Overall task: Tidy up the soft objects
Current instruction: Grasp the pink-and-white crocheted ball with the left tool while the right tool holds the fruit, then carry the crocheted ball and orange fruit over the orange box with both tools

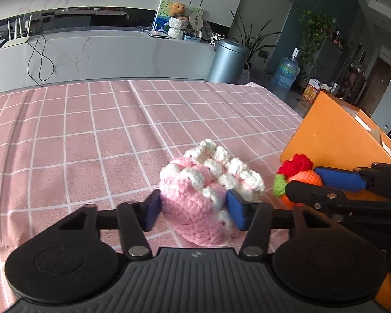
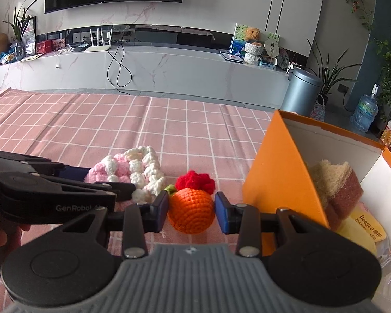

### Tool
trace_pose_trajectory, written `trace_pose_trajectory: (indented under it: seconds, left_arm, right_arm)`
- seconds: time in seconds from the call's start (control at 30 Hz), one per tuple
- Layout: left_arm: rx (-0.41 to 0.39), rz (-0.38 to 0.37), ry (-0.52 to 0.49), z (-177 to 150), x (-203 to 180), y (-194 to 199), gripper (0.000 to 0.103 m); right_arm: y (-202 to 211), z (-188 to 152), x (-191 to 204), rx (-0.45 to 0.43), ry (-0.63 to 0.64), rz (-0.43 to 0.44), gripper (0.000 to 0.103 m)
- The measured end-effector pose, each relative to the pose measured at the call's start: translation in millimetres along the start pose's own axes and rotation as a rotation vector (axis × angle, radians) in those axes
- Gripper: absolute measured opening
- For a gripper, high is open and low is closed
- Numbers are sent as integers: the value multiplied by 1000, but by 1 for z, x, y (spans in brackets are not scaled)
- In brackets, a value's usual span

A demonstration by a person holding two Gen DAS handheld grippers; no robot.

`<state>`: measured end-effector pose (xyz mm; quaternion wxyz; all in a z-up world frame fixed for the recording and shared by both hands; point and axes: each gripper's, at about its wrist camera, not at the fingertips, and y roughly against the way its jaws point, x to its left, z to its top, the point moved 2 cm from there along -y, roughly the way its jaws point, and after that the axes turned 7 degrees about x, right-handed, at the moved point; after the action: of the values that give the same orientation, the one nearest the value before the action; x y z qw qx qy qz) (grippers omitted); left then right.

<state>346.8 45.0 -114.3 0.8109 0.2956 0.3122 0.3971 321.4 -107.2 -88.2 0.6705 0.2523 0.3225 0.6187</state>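
A pink and white crocheted piece point(image 1: 203, 198) lies on the pink checked tablecloth, between the pads of my left gripper point(image 1: 194, 212), which touch its sides. It also shows in the right wrist view point(image 2: 133, 169). An orange crocheted ball with a red top and green leaf point(image 2: 191, 210) lies between the blue pads of my right gripper point(image 2: 191, 215), the left pad touching it and the right pad just off it. The ball also shows in the left wrist view point(image 1: 299, 174). An open orange box point(image 2: 279, 161) stands just right of the ball.
The box holds a brown sponge point(image 2: 336, 182) and yellow packets point(image 2: 365, 229). The tablecloth point(image 1: 91, 135) stretches to the far edge. Beyond it are a white cabinet point(image 2: 169, 70), a grey bin point(image 2: 302, 91) and a water bottle point(image 2: 365, 112).
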Motion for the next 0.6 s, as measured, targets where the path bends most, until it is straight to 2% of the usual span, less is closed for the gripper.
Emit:
trace_pose_trajectory:
  seconds: [0.07, 0.17, 0.37, 0.53, 0.6]
  left_arm:
    - [-5, 15, 14, -1, -3, 2, 39]
    - [-24, 48, 5, -3, -11, 6, 33]
    - [-69, 103, 23, -11, -20, 24, 30]
    - [-113, 137, 66, -18, -24, 52, 30]
    - [-139, 172, 59, -21, -30, 65, 30]
  right_arm:
    - [1, 1, 1, -2, 6, -2, 38]
    - [2, 0, 2, -8, 16, -5, 38]
    - [10, 0, 1, -19, 20, 6, 38]
    - [25, 1, 0, -47, 23, 33, 38]
    - [34, 1, 1, -60, 24, 54, 38]
